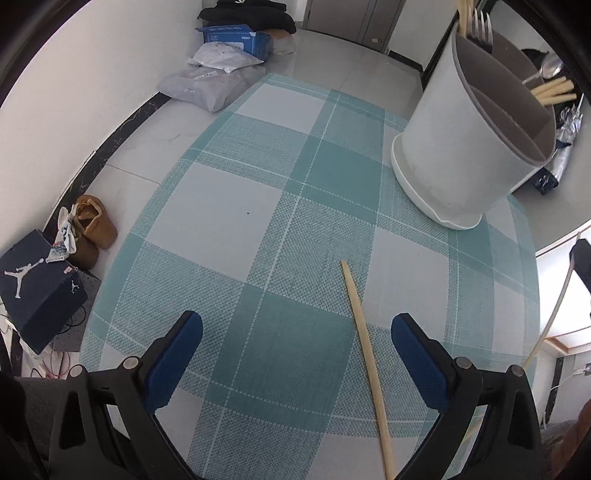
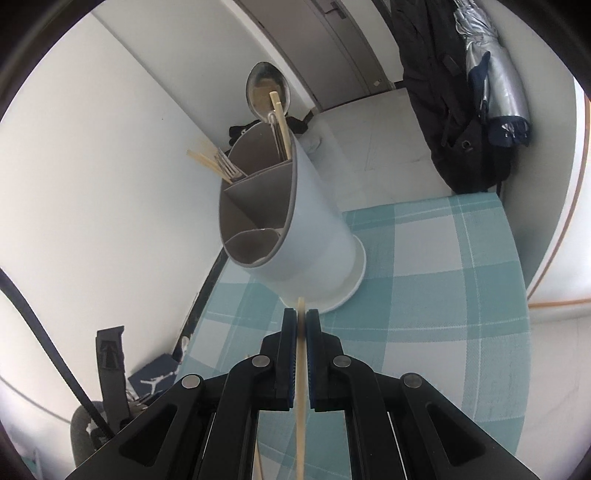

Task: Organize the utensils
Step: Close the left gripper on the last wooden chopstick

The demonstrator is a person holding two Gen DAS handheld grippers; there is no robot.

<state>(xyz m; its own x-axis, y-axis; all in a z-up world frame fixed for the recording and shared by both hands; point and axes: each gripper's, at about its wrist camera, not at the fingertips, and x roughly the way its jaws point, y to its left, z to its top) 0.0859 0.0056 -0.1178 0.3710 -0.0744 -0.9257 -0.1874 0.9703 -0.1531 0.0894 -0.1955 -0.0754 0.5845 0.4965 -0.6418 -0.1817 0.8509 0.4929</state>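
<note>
A white utensil holder (image 1: 469,147) with grey divided compartments stands on the teal checked tablecloth (image 1: 258,258). It holds forks (image 1: 480,26), a spoon (image 1: 550,68) and several chopsticks (image 1: 554,92). One loose wooden chopstick (image 1: 365,354) lies on the cloth between my left gripper's (image 1: 295,332) open fingers. My right gripper (image 2: 301,321) is shut on another chopstick (image 2: 300,387), its tip just in front of the holder's (image 2: 310,236) base. The spoon (image 2: 266,92) and forks (image 2: 229,166) show in the holder's far compartments; the two near compartments look empty.
The table's left edge drops to a tiled floor with shoe boxes (image 1: 37,291), brown shoes (image 1: 92,229) and bags (image 1: 218,74). A dark coat (image 2: 443,92) and a folded umbrella (image 2: 491,81) hang beyond the table's far right. A wall stands close on the left in the right wrist view.
</note>
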